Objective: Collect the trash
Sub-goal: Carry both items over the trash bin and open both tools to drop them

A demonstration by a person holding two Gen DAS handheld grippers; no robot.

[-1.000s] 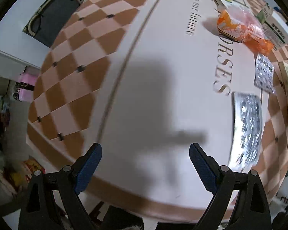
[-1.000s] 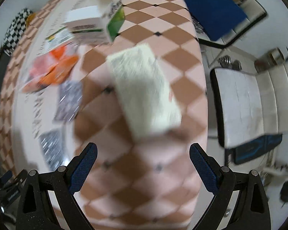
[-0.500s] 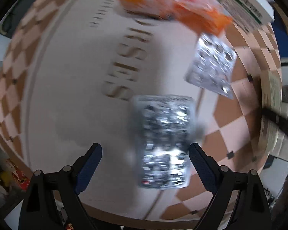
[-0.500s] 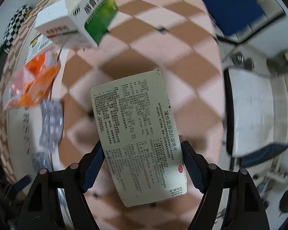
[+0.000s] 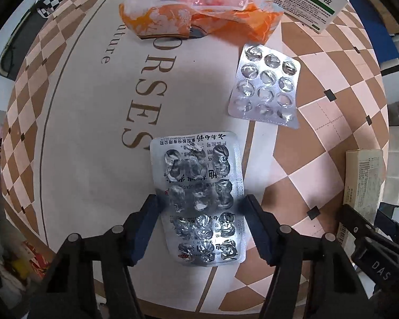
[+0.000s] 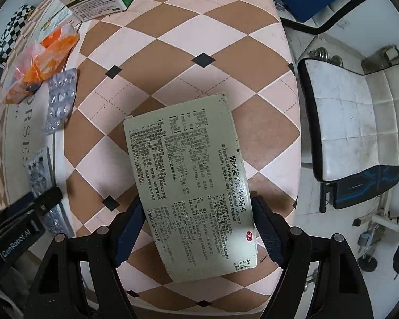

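Collecting is only just getting going, by the look of it: every piece of rubbish in view is lying on the table (image 6: 226, 61), and no bin or bag for it is showing in either view.

The left tongs (image 5: 199, 228) are sitting around the near blister pack (image 5: 199, 199), one finger at each long edge. The fingers look to be touching the foil edges, so I judge them to be pinching the pack, though whether it is lifting off the cloth I cannot tell. Printed characters are running across its foil, too crumpled to read. Ahead and to the right of these tongs a second blister pack (image 5: 266, 87) is lying untouched, and beyond it an orange plastic wrapper (image 5: 199, 18). Further ahead on the right a white and green medicine box (image 5: 311, 0) is standing, reading 感冒灵颗粒. The cloth ahead of the left tongs is showing large letters, "RSES" and "uture", partly hidden.

The right tongs (image 6: 196, 231) are framing the near end of a flat grey-green leaflet (image 6: 191, 186), fingers at its two long sides; they appear to be gripping it, but contact is hard to confirm. Its title is reading 蒲地蓝消炎片说明书, with a red OTC mark at the near right corner. Off to the left of the right tongs the other tool body is showing "GenRobot.AI".

Left to do, in my judgement: lift both held pieces, then the second pack, wrapper and box.
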